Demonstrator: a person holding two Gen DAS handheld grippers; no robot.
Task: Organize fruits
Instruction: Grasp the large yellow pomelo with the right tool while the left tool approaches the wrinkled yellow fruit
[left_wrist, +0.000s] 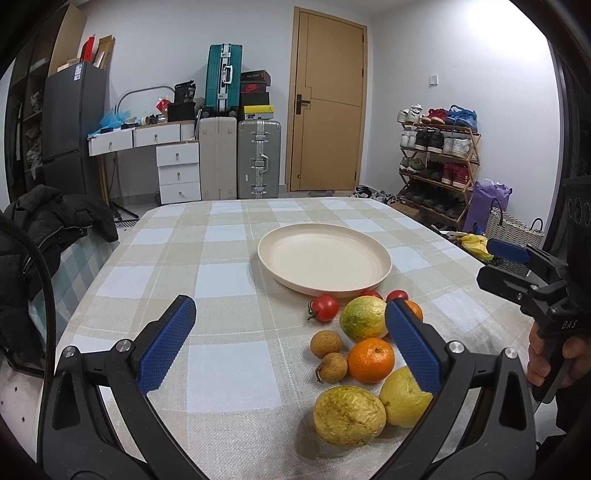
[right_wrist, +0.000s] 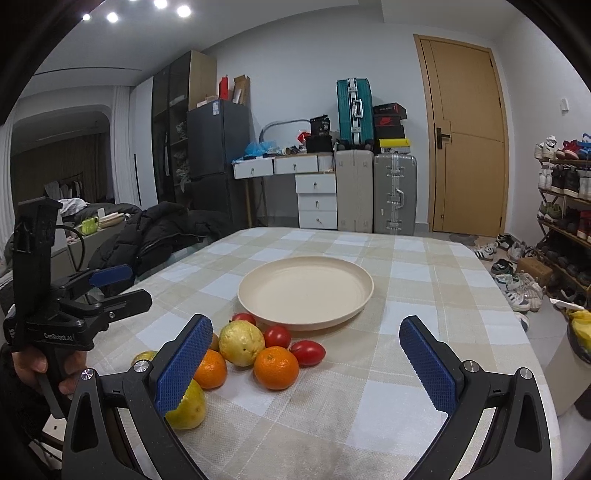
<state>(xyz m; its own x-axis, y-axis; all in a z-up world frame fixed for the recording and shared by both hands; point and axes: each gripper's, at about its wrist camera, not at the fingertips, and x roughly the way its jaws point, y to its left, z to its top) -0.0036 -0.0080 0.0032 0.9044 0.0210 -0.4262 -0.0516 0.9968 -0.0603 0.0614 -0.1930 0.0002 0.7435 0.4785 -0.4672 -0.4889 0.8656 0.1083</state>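
The left gripper (left_wrist: 290, 347) was held above the near part of the table (left_wrist: 221, 258), its jaws wide apart and holding nothing; the right gripper (right_wrist: 306, 358) was likewise spread and empty, held further to the right. The cream plate (left_wrist: 324, 258) stood bare at mid-table on the checked cloth; the fruit lay in a loose cluster on the cloth just near of its rim. In the left wrist view, three tomatoes (left_wrist: 324, 308) lay nearest the plate; a green-yellow fruit (left_wrist: 362, 318) sat just beside them; an orange (left_wrist: 370, 359) lay nearer; two small brown fruits (left_wrist: 326, 343), possibly longans, lay to its left; two wrinkled yellow fruits (left_wrist: 349, 415) lay nearest the camera, touching. A second orange (left_wrist: 415, 309) was mostly hidden behind the right finger. No fruit was on the plate.
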